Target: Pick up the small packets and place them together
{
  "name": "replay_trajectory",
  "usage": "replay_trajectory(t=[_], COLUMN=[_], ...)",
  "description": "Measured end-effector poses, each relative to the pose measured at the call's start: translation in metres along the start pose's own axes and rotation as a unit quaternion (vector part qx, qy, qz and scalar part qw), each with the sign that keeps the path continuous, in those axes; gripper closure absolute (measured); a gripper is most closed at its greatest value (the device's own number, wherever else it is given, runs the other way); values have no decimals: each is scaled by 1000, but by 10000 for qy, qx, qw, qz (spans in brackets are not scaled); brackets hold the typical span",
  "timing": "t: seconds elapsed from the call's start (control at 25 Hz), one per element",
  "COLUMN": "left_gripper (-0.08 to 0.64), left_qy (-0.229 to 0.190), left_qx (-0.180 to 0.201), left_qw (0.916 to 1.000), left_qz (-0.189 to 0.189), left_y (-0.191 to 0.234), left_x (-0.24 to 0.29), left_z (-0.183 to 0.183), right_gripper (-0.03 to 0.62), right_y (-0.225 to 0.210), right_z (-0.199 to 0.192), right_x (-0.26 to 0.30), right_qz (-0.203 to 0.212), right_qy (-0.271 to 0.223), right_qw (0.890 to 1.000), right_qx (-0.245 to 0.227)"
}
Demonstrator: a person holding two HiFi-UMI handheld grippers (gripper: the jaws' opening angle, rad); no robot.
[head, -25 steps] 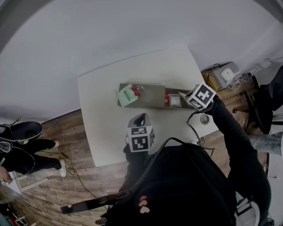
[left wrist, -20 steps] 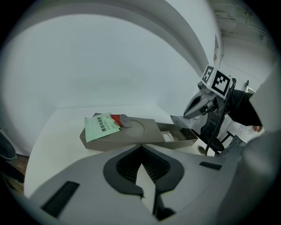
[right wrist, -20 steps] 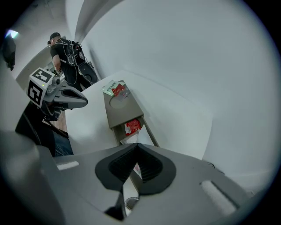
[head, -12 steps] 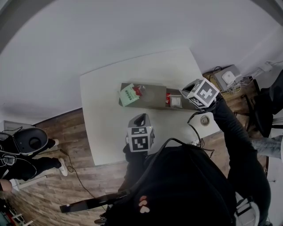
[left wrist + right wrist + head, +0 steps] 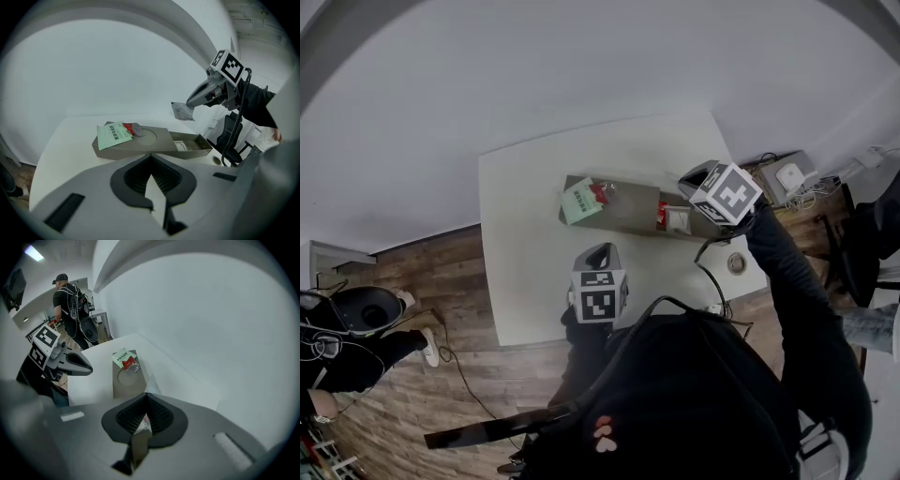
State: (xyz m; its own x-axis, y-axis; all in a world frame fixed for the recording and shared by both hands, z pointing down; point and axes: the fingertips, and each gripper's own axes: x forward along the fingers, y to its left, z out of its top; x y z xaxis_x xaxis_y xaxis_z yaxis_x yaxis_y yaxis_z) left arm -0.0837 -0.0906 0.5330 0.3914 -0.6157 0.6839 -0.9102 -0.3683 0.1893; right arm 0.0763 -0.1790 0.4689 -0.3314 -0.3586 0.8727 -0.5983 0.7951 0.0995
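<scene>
Against a bare pale wall, over plank flooring: a white table [image 5: 525, 244] bearing a long grey tray [image 5: 628, 208]. At the tray's left end, a green packet [image 5: 580, 201] with a red packet [image 5: 600, 192] touching or overlapping it, very likely the gathering spot. In the open compartment at the right end, a white packet [image 5: 677, 218] beside something red, not yet collected. Above that right end, clear of the tray: the right gripper [image 5: 190, 102], clenched on a small white sachet [image 5: 183, 111] by one edge, leaving the rest hanging free past the tips. Pinched high like that, presumably, to clear the compartment wall on the way to the left end. Nearer the person, over the table's front part: the left gripper [image 5: 150, 161], jaws closed together on nothing, angled down towards the tray, seemingly parked out of the carrying path. Ahead, probably: across to the green packet, then release.
</scene>
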Motion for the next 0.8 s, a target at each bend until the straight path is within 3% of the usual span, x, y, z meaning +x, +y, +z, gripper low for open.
replay_trajectory(t=[0.52, 0.8], left_gripper=[561, 561], left_qy=[-31, -13], left_qx=[-163, -278], left_qw=[9997, 9993], left_qz=[183, 257], left_y=[14, 21], left_x=[-5, -7], left_z=[-6, -10], right_gripper=[591, 591], right_y=[28, 49], right_z=[53, 60], right_x=[37, 65], right_qz=[143, 341], right_qy=[-308, -276], right_qw=[9958, 9918], right_qx=[-851, -1197])
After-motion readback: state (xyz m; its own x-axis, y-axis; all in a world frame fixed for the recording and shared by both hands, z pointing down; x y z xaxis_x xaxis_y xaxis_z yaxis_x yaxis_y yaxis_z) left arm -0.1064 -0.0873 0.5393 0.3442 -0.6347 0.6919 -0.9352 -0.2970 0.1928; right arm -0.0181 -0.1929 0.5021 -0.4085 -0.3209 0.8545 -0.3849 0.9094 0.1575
